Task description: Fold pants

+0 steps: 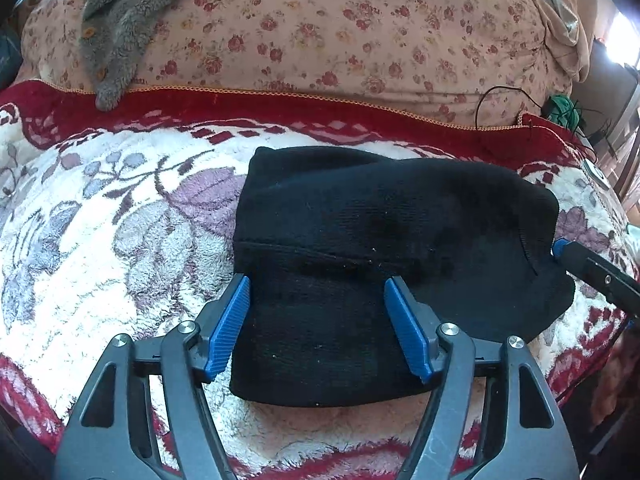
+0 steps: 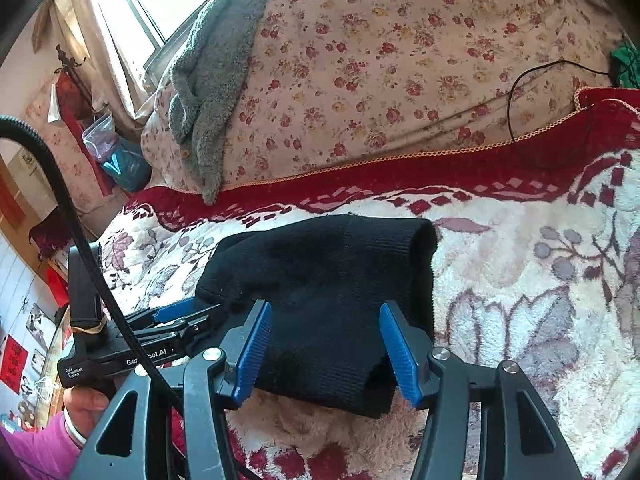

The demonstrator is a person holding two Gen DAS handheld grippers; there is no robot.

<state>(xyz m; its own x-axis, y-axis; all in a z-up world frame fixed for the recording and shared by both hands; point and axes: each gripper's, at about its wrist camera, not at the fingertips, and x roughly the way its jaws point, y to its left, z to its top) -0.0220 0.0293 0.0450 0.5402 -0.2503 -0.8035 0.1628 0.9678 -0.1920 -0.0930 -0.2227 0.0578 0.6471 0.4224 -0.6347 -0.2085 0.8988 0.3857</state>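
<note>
The black knit pants (image 1: 392, 248) lie folded into a thick bundle on the fleece blanket (image 1: 120, 240); they also show in the right wrist view (image 2: 320, 280). My left gripper (image 1: 318, 292) is open, its blue pads spread over the bundle's near edge without clamping it. My right gripper (image 2: 325, 318) is open too, jaws wide over the bundle's near end. In the left wrist view the right gripper (image 1: 592, 268) reaches in at the bundle's right edge. In the right wrist view the left gripper (image 2: 176, 316) lies at the bundle's left side.
A floral quilt (image 1: 340, 32) is heaped behind the red-bordered blanket, with a grey fleece garment (image 1: 116, 32) draped on it. A black cable (image 1: 500, 100) and a green item (image 1: 562, 106) lie at the back right. The bed's edge drops off left in the right wrist view.
</note>
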